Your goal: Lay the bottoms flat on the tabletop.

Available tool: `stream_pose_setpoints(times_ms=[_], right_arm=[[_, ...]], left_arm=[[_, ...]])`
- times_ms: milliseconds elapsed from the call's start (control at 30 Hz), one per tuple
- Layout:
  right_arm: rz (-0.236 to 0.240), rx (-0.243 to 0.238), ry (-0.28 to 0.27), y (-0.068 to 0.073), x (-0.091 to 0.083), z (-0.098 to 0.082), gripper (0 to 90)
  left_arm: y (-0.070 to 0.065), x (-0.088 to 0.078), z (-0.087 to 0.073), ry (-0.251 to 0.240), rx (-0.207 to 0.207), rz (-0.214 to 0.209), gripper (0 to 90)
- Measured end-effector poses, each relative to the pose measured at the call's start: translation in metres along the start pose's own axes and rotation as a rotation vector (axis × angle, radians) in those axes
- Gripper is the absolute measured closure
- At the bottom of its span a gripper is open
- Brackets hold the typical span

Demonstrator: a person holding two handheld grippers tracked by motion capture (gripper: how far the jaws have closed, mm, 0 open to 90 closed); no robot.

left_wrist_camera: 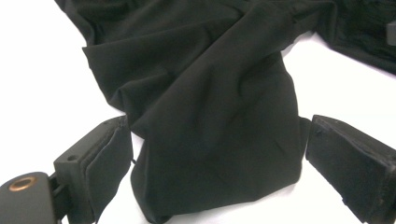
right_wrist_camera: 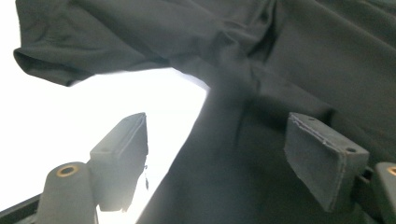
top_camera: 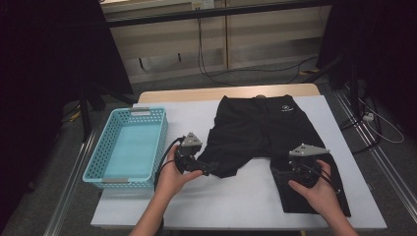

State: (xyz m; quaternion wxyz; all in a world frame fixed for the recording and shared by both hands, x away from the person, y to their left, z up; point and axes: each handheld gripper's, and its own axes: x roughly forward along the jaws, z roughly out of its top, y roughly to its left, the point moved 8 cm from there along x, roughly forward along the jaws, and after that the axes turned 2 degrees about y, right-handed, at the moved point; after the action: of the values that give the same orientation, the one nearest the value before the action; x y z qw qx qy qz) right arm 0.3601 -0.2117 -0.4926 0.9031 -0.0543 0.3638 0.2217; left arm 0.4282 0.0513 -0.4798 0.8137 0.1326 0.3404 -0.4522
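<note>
A: Black shorts lie spread on the white table, waistband at the far side, both legs pointing toward the person. Looks like a folding or tidying job, at the stage of taking hold.

B: And the tongs?

A: Left gripper sits at the hem of the crumpled leg. In the left gripper view its jaws stand wide, the hem lying between them, pads clear of the cloth. Holds nothing.

B: Right one?

A: Right gripper hovers over the other leg, the flat one. In the right gripper view the jaws are apart, one pad above fabric, the other above bare table. Nothing pinched there either.

B: So the next move?

A: My guess: close on each hem, then lift or carry both legs up toward the waistband. The left needs only to shut where it is. The right should drop lower so the cloth edge gets between its pads.

B: Room to work?

A: Blue basket stands just outboard of the left gripper, near but not touching. Open tabletop between the two grippers and on the near side of both. Beyond the right gripper the leg runs close to the table edge, so little margin there.
</note>
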Motion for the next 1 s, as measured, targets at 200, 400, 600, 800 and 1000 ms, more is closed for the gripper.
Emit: stream_pose_setpoints(times_ms=[200,400,600,800,1000], right_arm=[[0.001,-0.012,-0.011,0.002,0.005,0.001,18.8],[0.009,-0.025,-0.026,0.005,0.006,0.003,18.8],[0.030,-0.047,-0.035,0.012,0.008,0.005,18.6],[0.056,-0.067,-0.033,0.019,0.012,0.006,18.3],[0.070,-0.109,-0.029,0.031,0.013,0.006,18.7]], left_arm=[[0.005,0.004,-0.007,0.018,0.009,0.020,10.0],[0.011,0.007,-0.014,0.027,0.020,0.057,22.9],[0.009,0.017,-0.025,0.072,0.040,0.054,39.6],[0.002,0.022,-0.022,0.096,0.067,0.030,68.4],[-0.008,0.018,-0.015,0.074,0.029,-0.024,84.9]])
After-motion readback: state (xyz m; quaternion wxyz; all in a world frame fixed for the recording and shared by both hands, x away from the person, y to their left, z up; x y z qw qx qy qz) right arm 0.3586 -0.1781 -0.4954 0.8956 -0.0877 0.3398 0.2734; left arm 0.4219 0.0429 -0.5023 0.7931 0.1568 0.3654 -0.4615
